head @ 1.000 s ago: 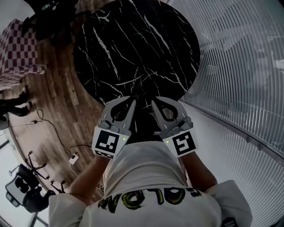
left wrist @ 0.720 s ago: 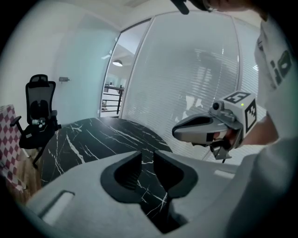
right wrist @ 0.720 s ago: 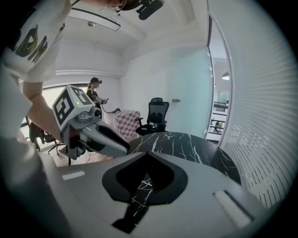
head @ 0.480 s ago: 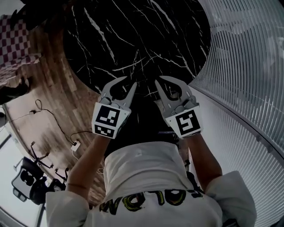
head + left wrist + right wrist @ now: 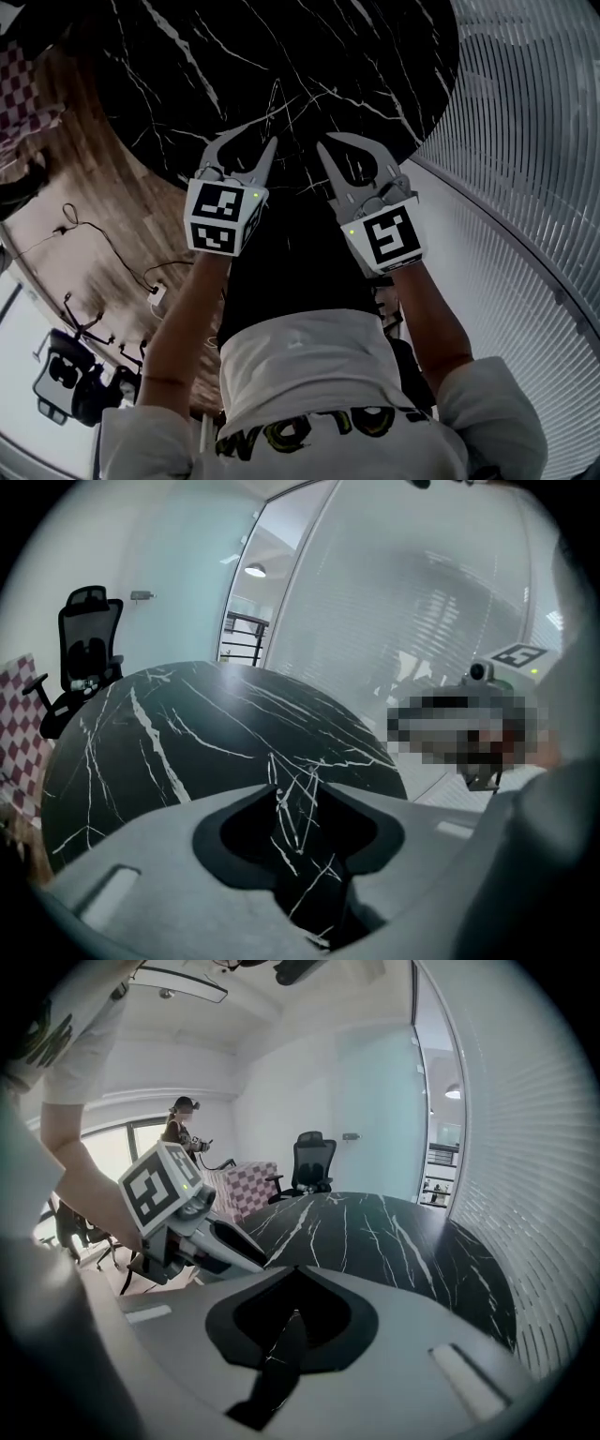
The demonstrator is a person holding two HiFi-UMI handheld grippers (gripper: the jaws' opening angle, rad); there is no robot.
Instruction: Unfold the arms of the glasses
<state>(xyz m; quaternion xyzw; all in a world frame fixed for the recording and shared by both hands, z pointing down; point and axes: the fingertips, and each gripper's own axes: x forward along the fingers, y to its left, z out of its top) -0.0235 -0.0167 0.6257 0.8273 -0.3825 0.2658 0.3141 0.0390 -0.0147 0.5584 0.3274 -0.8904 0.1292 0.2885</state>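
Step in hand: pre-approach, nothing engaged yet. The glasses weren't in any view, neither on the stretch of black marble table (image 5: 281, 66) that showed nor in either gripper, so I can't say where they sat.

- Wood floor (image 5: 112, 187) lay off the table's left edge.
- Left gripper (image 5: 262, 133) hung over the table's near edge, angled down. Its jaws had just been opening and the tips stood apart. Only marble veins showed through the gap, nothing between them.
- Right gripper (image 5: 325, 142) was just beside it, also over the near edge, not touching the left. Its tips were together, clenched on nothing.
- Ribbed wall (image 5: 525, 141) ran past the table's right edge.

Both grippers aimed toward the table's middle.

My read: unfolding hadn't started. The next move needed the glasses located first. Then one gripper would pin the frame front while the other caught a folded arm near its tip and swung it out about the hinge. The right jaws would have to open before any of that.

Likely risk: thin arm on a slick top, so the frame could skate if not held.
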